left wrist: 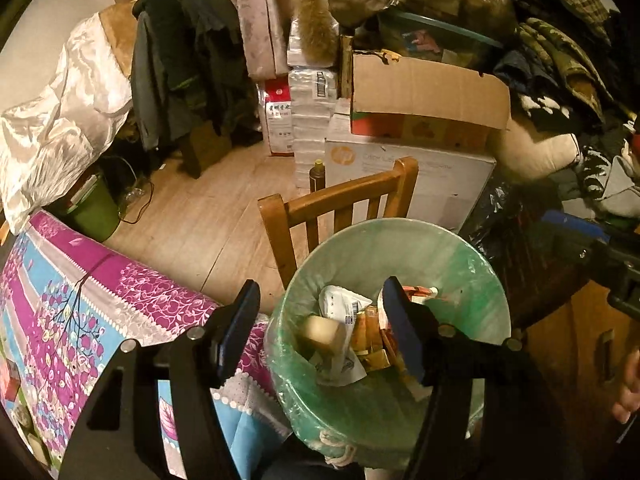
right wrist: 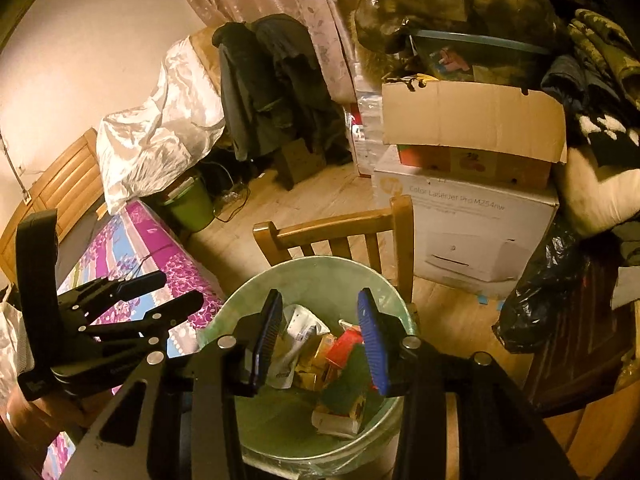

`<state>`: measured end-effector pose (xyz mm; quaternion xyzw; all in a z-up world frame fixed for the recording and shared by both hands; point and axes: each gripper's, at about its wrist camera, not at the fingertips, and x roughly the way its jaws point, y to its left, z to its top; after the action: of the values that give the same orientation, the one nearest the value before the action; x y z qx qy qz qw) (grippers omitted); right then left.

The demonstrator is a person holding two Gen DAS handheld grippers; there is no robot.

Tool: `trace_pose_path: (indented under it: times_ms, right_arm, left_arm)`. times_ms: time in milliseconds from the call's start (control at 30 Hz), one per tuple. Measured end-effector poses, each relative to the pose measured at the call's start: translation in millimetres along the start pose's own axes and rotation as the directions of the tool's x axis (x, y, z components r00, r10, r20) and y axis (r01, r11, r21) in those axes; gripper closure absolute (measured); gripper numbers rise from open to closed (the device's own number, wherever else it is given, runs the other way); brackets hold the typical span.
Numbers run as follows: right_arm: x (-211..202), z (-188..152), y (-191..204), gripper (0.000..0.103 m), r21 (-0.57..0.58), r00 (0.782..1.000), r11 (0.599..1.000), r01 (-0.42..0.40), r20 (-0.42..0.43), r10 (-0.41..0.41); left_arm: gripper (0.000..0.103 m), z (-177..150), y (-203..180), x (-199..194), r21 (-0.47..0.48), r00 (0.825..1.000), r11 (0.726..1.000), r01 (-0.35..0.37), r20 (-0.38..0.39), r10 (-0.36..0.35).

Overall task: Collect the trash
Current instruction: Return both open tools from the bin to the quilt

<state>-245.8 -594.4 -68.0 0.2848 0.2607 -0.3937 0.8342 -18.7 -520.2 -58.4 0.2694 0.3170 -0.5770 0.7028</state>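
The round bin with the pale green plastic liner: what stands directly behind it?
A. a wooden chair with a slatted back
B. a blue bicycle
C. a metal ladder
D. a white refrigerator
A: behind the round bin with the pale green plastic liner rises the slatted back of a wooden chair, seen in both wrist views.

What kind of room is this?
Probably a cluttered room in someone's home, used partly for storage. A wooden chair stands by a table with a flowery tablecloth, and a printer box sits stacked under a cardboard box beside piled clothes.
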Motion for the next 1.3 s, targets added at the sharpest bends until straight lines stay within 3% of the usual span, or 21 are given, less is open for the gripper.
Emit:
trace_pose_path:
  times_ms: [400, 667, 800, 967, 1133, 1200, 1300]
  right_arm:
    - [-5, 2, 8, 0.062, -0.004, 0.999, 1.000, 0.008, 0.041, -0.008]
    - [-2, 11, 45, 0.062, -0.042, 0.995, 0.998, -0.053, 0.087, 0.057]
    - [13, 11, 91, 0.062, -0.108, 0.991, 0.988, -0.113, 0.053, 0.119]
    - [33, 0, 170, 0.062, -0.233, 0.976, 0.948, -0.217, -0.014, 0.219]
    - [48, -16, 253, 0.062, -0.328, 0.944, 0.886, -0.329, -0.092, 0.316]
    - [46, -21, 278, 0.062, -0.358, 0.932, 0.862, -0.360, -0.108, 0.345]
    - [40, -20, 301, 0.062, -0.420, 0.931, 0.834, -0.359, -0.100, 0.351]
  left_arm:
    - [0.033, -8, 10, -11, -0.019, 0.999, 0.999, -0.030, 0.034, 0.030]
    - [0.030, -49, 59, -43, -0.111, 0.989, 0.986, -0.123, 0.067, 0.131]
    - [0.029, -89, 106, -64, -0.232, 0.982, 0.957, -0.174, 0.032, 0.187]
    - [0.029, -148, 163, -101, -0.377, 0.963, 0.891, -0.253, -0.011, 0.269]
    - [0.029, -202, 206, -147, -0.494, 0.966, 0.845, -0.205, 0.036, 0.256]
    - [0.029, -218, 219, -164, -0.526, 0.963, 0.827, -0.200, 0.051, 0.265]
    - [0.029, -249, 240, -190, -0.584, 0.949, 0.778, -0.232, 0.041, 0.314]
